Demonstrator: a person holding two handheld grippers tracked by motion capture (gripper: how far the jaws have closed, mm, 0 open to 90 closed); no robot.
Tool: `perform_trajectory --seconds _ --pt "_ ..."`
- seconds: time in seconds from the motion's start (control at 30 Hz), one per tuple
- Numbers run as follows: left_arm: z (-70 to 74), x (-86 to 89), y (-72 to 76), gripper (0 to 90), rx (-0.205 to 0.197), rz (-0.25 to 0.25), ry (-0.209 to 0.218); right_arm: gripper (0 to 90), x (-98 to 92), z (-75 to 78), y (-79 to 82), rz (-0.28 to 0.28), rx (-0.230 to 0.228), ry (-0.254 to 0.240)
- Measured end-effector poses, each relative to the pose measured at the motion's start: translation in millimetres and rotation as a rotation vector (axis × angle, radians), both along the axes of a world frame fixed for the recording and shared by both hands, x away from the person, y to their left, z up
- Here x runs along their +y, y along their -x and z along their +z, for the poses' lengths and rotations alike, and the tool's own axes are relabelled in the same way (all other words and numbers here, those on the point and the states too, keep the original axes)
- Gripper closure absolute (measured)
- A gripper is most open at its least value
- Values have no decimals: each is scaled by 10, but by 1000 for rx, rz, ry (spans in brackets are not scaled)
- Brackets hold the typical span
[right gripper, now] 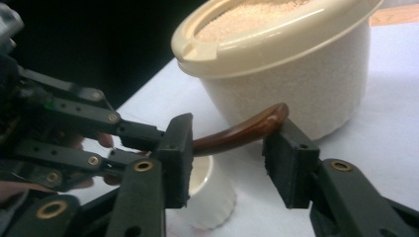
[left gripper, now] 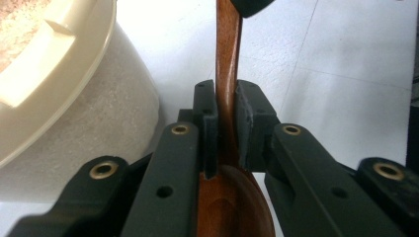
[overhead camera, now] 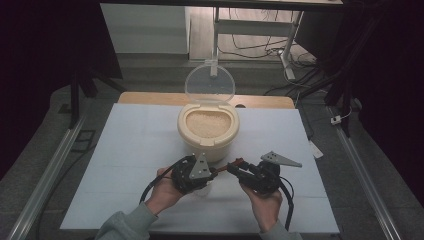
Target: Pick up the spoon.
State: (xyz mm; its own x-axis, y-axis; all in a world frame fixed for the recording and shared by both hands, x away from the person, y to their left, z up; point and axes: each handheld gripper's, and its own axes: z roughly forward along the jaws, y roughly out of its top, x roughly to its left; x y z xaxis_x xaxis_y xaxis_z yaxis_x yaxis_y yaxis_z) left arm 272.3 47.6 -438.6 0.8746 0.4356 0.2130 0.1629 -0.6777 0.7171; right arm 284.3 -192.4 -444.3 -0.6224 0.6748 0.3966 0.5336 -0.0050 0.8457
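High view: an open rice container (overhead camera: 207, 131) stands mid-table, its clear lid (overhead camera: 210, 85) hinged up at twelve o'clock so the grain is reachable. At six o'clock from it the two hands meet. The left gripper (left gripper: 226, 126) is clamped tight on the neck of a brown wooden spoon (left gripper: 228, 59), bowl end toward the hand, probably so the handle sticks out free for a handover. The right gripper (right gripper: 232, 163) brackets that handle's tip (right gripper: 257, 123): its jaws stand partly open, one pad at nine o'clock, the other at three o'clock, and whether the right-hand pad already touches the wood I cannot tell. A small white cup (right gripper: 210, 197) waits directly below the spoon, likely to receive scooped rice.
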Motion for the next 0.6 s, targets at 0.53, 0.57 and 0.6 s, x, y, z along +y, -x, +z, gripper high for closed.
perform_trajectory --seconds 0.53,0.57,0.6 --pt "39 -21 77 792 -74 15 -32 732 -46 19 -30 52 -2 -162" --pt "44 -11 74 793 -71 15 -30 745 -43 26 -29 59 -5 -167" --pt "44 -11 74 793 -71 15 -30 764 -38 35 -25 69 -11 -176"
